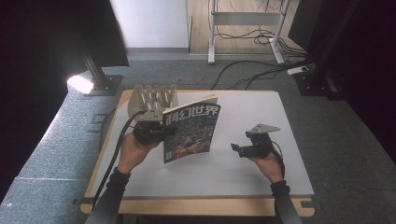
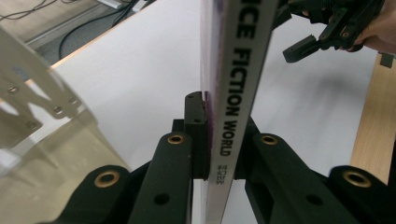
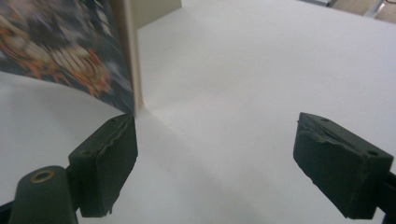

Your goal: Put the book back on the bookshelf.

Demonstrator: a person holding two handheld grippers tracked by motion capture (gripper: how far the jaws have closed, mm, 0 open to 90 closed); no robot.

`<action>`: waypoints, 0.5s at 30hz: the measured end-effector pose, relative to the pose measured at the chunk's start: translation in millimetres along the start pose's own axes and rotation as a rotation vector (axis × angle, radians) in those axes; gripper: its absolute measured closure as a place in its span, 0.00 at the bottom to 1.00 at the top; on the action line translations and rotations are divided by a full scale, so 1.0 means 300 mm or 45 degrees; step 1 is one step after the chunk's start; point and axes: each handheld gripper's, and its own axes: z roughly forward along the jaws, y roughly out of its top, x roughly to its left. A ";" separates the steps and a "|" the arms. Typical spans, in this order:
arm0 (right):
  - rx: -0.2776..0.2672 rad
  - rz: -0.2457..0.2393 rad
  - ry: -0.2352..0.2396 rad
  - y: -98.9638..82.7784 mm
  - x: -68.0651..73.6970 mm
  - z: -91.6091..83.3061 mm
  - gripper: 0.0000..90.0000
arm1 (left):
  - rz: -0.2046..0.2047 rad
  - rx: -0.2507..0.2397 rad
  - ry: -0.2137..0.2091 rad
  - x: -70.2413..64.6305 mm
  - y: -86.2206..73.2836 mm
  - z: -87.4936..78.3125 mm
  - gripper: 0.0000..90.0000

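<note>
One magazine (image 1: 191,133), one rack (image 1: 154,99), two grippers

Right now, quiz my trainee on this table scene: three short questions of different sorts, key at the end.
1. True or false: the left tool is shut on the spine of the dark-covered science fiction magazine.
2. Which stands behind the magazine? A) the pale slotted wooden rack B) a red bowl C) a glass jar
3. Fill in: the right tool has its jaws ____, with nothing between them.

Key: 1 true. 2 A. 3 open; they stand apart over the bare white table top, to the right of the upright magazine.
</note>
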 end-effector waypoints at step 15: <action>0.107 0.006 -0.030 -0.112 0.020 0.064 0.00 | -0.089 -0.026 0.081 0.053 -0.053 -0.137 0.92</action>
